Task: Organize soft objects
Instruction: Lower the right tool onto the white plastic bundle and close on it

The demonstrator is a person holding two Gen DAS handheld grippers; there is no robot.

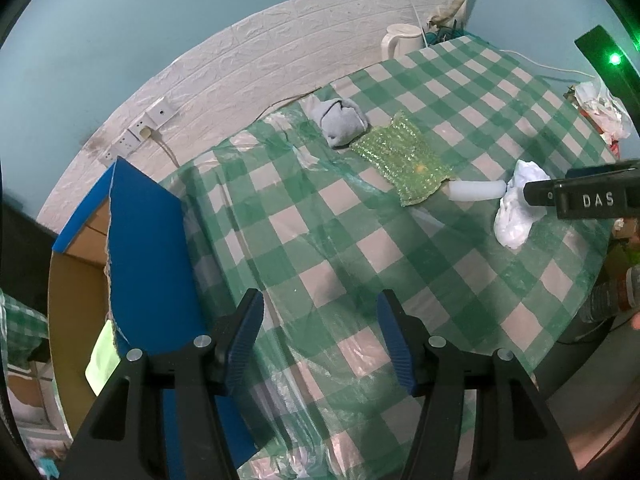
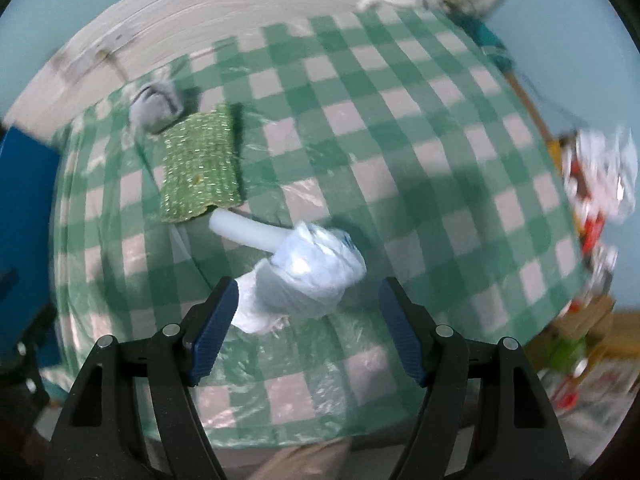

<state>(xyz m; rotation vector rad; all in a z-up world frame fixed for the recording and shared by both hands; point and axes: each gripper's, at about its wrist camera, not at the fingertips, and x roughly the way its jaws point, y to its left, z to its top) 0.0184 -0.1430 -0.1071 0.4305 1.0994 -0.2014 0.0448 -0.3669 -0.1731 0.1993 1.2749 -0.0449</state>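
Step in hand, as I read it: approach for the next pick. Right claw (image 2: 308,320) hangs over the crumpled white plastic-bag wad (image 2: 308,276), pads spread apart with nothing pressed between them; the wad sits just ahead of and between the blue pads, left pad close to its lower edge, contact not clear because the view is blurred. Left claw (image 1: 320,340) also apart and empty, parked over bare green-and-white checked cloth covering the surface (image 1: 360,240), beside the blue-flapped cardboard box (image 1: 148,248) at the left edge. The box looks like the drop spot, with something pale green already inside.

Still out on the surface:
- white foam tube (image 2: 248,232), touching the wad
- glittery green scrub cloth (image 2: 200,168), just beside the tube's end
- rolled grey sock bundle (image 2: 156,106), at the cloth's far corner

Next move likely calls for lowering the right claw around the wad, centring it, closing gently, then carrying it left to the box. Risk: dragging the tube along.
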